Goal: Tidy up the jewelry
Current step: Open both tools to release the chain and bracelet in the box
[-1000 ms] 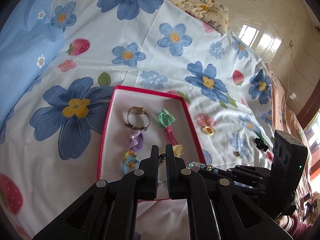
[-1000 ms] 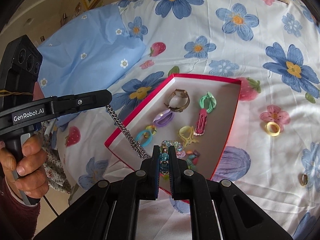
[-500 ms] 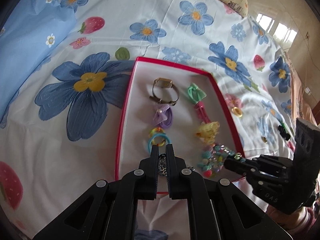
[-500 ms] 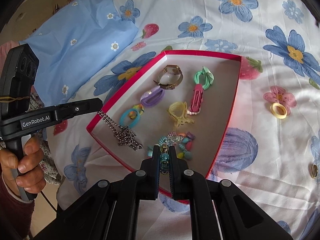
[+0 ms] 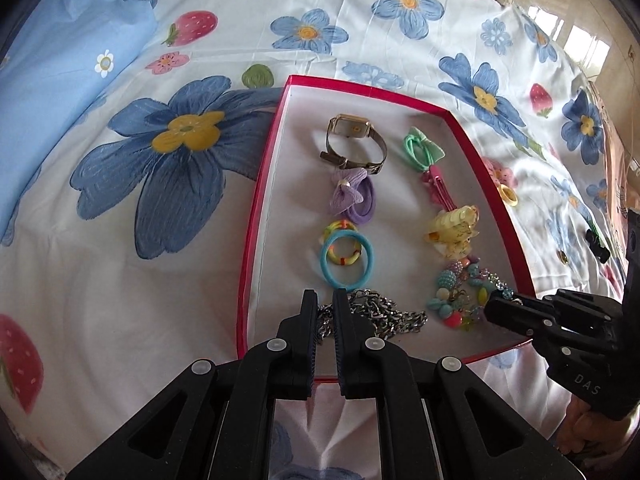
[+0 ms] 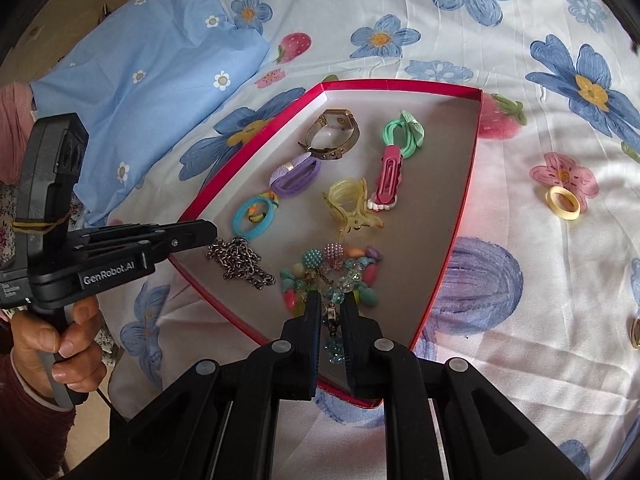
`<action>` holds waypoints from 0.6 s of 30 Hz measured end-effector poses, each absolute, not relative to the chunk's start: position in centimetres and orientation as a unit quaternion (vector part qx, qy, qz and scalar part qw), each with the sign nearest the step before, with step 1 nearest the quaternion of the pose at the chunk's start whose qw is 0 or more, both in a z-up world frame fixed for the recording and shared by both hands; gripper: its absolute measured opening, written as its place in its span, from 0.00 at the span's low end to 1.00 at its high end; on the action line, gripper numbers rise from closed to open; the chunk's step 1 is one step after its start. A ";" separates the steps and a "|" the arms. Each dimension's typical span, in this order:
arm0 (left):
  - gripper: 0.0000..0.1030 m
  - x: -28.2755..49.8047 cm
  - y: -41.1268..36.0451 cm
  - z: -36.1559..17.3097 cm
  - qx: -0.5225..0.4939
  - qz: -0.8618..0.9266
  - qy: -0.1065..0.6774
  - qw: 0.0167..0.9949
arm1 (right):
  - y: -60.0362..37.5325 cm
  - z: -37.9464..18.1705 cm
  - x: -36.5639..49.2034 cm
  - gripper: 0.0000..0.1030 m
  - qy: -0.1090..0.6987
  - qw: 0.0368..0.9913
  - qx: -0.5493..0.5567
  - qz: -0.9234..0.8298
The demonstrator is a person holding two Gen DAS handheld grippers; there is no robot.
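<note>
A red-rimmed tray lies on the flowered bedsheet. It holds a gold watch, hair ties, clips, a silver chain and a beaded bracelet. My left gripper sits at the tray's near end, its jaws narrowly apart around one end of the chain, which rests piled on the tray floor. My right gripper is also narrowly apart, with the bracelet's end between its fingers; the beads lie on the tray.
A yellow ring-shaped hair tie lies on the sheet right of the tray. A small gold piece and a black clip lie farther right. A blue pillow is at the far left.
Both grippers have lowered into the tray. The chain, hanging a second ago, now lies piled on the tray floor, and the bracelet has settled beside it. Both jaws have eased slightly apart.
</note>
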State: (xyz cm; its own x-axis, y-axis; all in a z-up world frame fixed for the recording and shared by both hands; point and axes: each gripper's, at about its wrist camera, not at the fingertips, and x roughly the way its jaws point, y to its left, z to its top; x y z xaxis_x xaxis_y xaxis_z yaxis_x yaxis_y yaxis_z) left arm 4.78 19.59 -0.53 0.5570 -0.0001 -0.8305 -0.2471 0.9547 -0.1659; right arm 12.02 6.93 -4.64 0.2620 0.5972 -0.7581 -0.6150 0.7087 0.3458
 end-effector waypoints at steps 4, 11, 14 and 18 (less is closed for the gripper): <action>0.07 4.9 19.6 -1.0 -0.133 0.073 0.470 0.870 | 7.0 -4.6 11.9 0.12 0.472 0.795 -0.012 0.381; 0.11 4.8 19.3 -1.0 -0.130 0.074 0.472 0.869 | 6.9 -4.5 11.8 0.16 0.473 0.797 -0.014 0.376; 0.14 4.8 19.2 -0.9 -0.129 0.074 0.471 0.869 | 6.8 -4.4 11.7 0.22 0.472 0.798 -0.015 0.375; 0.15 4.7 19.1 -0.9 -0.126 0.074 0.471 0.870 | 6.6 -4.2 11.7 0.23 0.471 0.799 -0.014 0.373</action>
State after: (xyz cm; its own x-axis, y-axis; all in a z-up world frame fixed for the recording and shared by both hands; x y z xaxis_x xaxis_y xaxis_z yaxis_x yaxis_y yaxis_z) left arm 4.68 19.06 -0.89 0.5452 0.0093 -0.8382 -0.2475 0.9572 -0.1504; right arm 11.71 6.58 -4.25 0.2778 0.5836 -0.7631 -0.6099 0.7209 0.3293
